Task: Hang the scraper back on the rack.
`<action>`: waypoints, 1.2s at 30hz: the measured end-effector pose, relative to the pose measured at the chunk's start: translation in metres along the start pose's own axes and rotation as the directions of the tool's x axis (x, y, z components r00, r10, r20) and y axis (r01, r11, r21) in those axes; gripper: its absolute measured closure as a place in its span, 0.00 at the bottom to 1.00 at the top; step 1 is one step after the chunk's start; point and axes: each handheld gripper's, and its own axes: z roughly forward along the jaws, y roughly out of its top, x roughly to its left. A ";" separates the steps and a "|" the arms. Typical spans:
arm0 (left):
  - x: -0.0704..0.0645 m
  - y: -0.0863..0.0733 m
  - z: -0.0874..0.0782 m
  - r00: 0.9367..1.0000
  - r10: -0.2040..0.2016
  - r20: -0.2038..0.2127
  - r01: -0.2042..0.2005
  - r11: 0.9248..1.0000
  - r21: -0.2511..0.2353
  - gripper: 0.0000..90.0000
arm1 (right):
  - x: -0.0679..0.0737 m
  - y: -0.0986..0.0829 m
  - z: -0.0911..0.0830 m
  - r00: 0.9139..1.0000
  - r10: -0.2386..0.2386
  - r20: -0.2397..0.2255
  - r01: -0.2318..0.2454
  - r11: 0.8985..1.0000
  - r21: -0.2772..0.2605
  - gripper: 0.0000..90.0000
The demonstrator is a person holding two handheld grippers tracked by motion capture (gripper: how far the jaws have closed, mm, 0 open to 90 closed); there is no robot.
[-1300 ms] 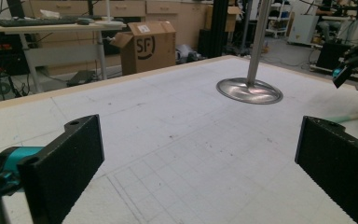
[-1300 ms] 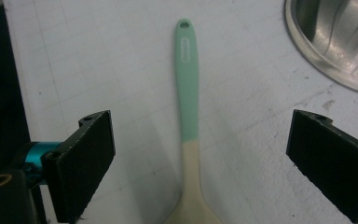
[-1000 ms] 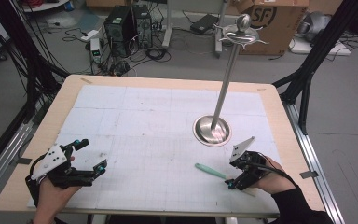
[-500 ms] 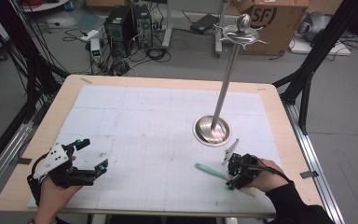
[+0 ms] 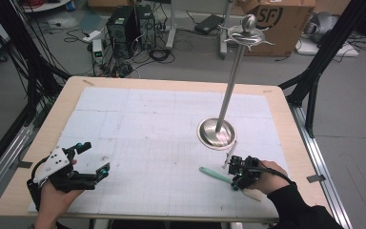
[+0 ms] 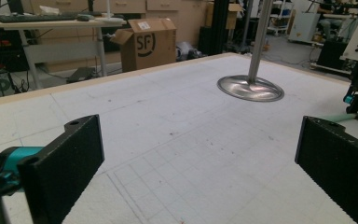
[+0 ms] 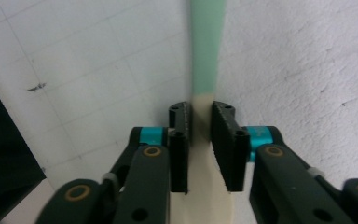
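Right gripper (image 7: 199, 128) has come down and now pinches the spatula (image 7: 207, 56), seemingly firmly; left gripper (image 5: 83, 161) idles, jaws spread.

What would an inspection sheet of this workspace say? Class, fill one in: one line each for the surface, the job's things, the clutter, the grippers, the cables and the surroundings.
Surface: wooden table under a white gridded mat, with small specks.
Job's things: green-and-cream utensil lying flat near the front right; tall metal stand upright on its round base behind it.
Clutter: nothing seen on the mat.
Grippers: right gripper closed around the utensil where green meets cream; left gripper open, holding nothing, at front left.
Cables: a black cable loops from the left gripper; loose bundles on the floor beyond the table.
Surroundings: cardboard box, computer tower, black frame struts.
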 end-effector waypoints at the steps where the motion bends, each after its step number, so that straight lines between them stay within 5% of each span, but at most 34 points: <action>1: 0.000 0.000 0.000 1.000 0.000 0.000 0.000 1.000 0.000 0.02 | 0.000 0.000 0.000 1.000 0.000 0.000 0.000 1.000 0.000 0.88; 5: 0.001 -0.001 -0.001 1.000 -0.002 -0.003 0.002 1.000 0.004 0.02 | -0.003 0.005 0.001 0.999 -0.035 0.004 0.035 0.999 0.039 0.89; 8: 0.000 -0.001 -0.001 1.000 0.000 -0.004 0.000 1.000 0.006 0.02 | 0.000 0.008 0.001 1.000 -0.016 0.020 0.015 0.998 0.056 0.90; 17: 0.001 -0.001 -0.002 1.000 -0.005 -0.005 0.005 1.000 0.002 0.02 | -0.003 -0.004 -0.003 1.000 0.004 -0.011 -0.004 1.000 -0.010 0.90; 22: 0.002 -0.001 -0.002 1.000 -0.005 -0.006 0.005 1.000 0.001 0.02 | -0.008 -0.019 -0.018 0.999 0.044 -0.006 -0.045 0.991 -0.130 0.90; 23: 0.002 -0.001 -0.002 1.000 -0.005 -0.007 0.005 1.000 0.002 0.02 | -0.008 -0.022 -0.022 0.998 0.057 -0.009 -0.057 0.984 -0.167 0.90; 25: 0.002 0.000 -0.002 1.000 -0.005 -0.008 0.005 1.000 0.000 0.02 | -0.010 -0.033 -0.035 0.996 0.087 -0.027 -0.091 0.955 -0.284 0.90; 26: 0.002 0.000 -0.002 1.000 -0.003 -0.008 0.003 1.000 0.000 0.02 | -0.010 -0.033 -0.035 0.996 0.087 -0.027 -0.091 0.955 -0.284 0.90; 27: 0.002 0.000 -0.002 1.000 0.000 -0.010 0.001 1.000 0.003 0.02 | -0.011 -0.039 -0.043 0.994 0.105 -0.040 -0.113 0.928 -0.356 0.90; 30: 0.001 0.000 -0.002 1.000 0.000 -0.008 0.000 1.000 0.001 0.02 | -0.011 -0.048 -0.052 0.991 0.120 -0.055 -0.132 0.878 -0.460 0.90; 31: 0.000 0.000 -0.002 1.000 -0.003 -0.007 0.003 1.000 0.000 0.02 | -0.011 -0.048 -0.052 0.991 0.120 -0.055 -0.132 0.878 -0.460 0.90; 32: 0.001 0.000 -0.001 1.000 -0.001 -0.005 0.001 1.000 0.001 0.02 | -0.011 -0.050 -0.055 0.991 0.121 -0.057 -0.133 0.860 -0.492 0.90; 33: 0.001 0.000 -0.001 1.000 -0.001 -0.004 0.001 1.000 0.001 0.02 | -0.012 -0.055 -0.059 0.990 0.126 -0.061 -0.138 0.824 -0.550 0.90; 34: 0.001 0.000 -0.001 1.000 -0.001 -0.007 0.001 1.000 0.002 0.02 | -0.012 -0.056 -0.061 0.990 0.130 -0.046 -0.133 0.806 -0.576 0.90; 35: 0.001 0.000 -0.001 1.000 0.000 -0.005 0.000 1.000 0.003 0.02 | -0.012 -0.056 -0.061 0.990 0.130 -0.046 -0.133 0.806 -0.576 0.90; 36: 0.001 0.000 -0.001 1.000 0.000 -0.006 0.000 1.000 0.005 0.02 | -0.011 -0.057 -0.062 0.988 0.149 -0.038 -0.142 0.790 -0.596 0.90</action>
